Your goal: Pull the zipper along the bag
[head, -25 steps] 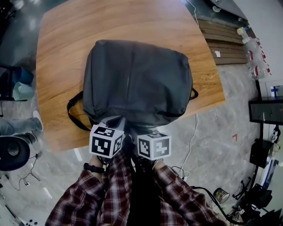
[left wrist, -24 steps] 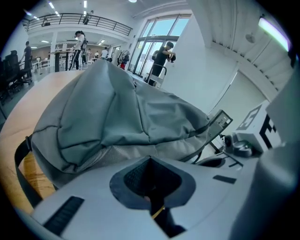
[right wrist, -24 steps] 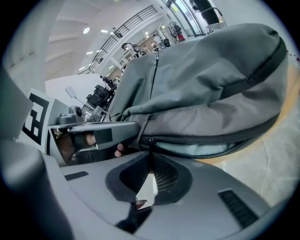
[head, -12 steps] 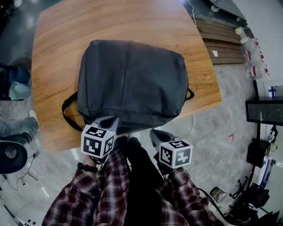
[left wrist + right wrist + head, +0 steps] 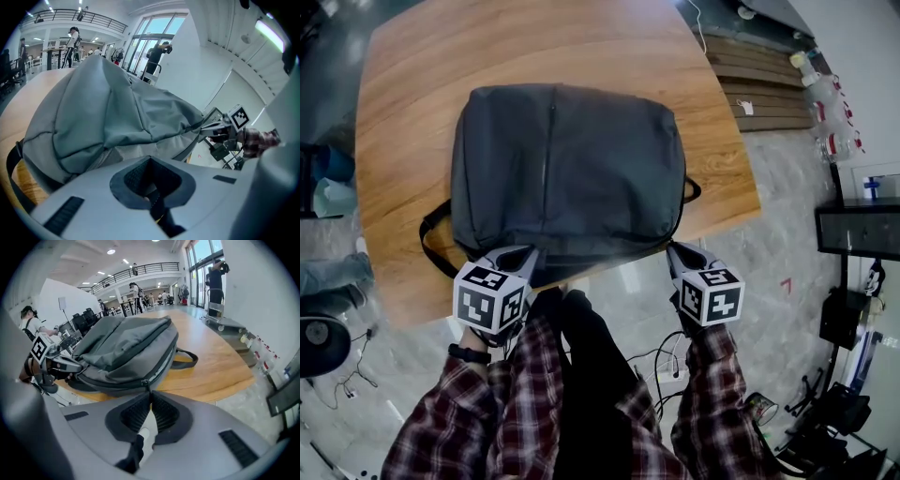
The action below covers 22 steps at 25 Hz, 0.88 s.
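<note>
A dark grey backpack [image 5: 567,169] lies flat on the wooden table [image 5: 412,56]. My left gripper [image 5: 514,258] sits at the bag's near left edge, its jaws closed on the bag's fabric [image 5: 93,161]. My right gripper [image 5: 678,251] is at the bag's near right corner. In the right gripper view its jaws are shut, with the zipper pull [image 5: 147,382] at their tips and the zipper track [image 5: 164,363] running away along the bag's side. Each gripper shows in the other's view: the right gripper [image 5: 220,129] and the left gripper [image 5: 70,363].
A black shoulder strap [image 5: 431,234] loops out at the bag's left and a small handle loop [image 5: 692,190] at its right. The table's near edge runs just under the grippers. Cables lie on the floor, a slatted bench [image 5: 759,80] and black equipment [image 5: 853,230] stand to the right.
My right gripper has travelled from the middle of the bag's near edge rightward to its near right corner. The left gripper has stayed at the near left edge.
</note>
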Tool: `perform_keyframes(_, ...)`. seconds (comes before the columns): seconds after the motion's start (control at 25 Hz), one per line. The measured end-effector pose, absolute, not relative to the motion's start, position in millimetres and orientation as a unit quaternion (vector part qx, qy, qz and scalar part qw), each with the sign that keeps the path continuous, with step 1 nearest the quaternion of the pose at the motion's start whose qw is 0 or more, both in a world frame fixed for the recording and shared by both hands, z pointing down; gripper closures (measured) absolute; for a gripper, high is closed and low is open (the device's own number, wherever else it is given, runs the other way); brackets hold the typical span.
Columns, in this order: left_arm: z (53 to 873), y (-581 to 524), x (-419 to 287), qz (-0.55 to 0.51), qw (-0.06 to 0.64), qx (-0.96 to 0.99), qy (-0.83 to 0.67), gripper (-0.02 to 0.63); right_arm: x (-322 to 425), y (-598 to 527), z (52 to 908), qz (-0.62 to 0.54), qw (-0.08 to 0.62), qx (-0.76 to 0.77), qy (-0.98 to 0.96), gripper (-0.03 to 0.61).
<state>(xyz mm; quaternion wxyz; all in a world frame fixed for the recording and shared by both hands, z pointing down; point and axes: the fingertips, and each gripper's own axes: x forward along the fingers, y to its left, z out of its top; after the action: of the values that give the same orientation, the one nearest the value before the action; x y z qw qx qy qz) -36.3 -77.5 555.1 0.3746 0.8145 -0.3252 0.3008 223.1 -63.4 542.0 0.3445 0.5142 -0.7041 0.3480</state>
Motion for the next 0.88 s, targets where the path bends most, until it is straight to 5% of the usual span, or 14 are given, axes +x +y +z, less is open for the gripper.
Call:
perform_keyframes(0.24,558.5,-94.3,-52.3,0.324,0.356,0.812,-0.331,0.606,203.0,-61.1,536.1,0.338,0.343,0.492,-0.725,0.561)
perform_keyframes(0.56,519.8,-175.4,-120.4,0.326,0.311,0.735,-0.507,0.606,81.6,-22.2,536.6,0.356,0.312,0.386,-0.792,0.56)
perform_keyframes(0.88,472.4,-135.3,-13.6,0.237,0.332,0.818,-0.405,0.606,-3.8,-46.6,530.9,0.367,0.282,0.333,-0.821,0.56)
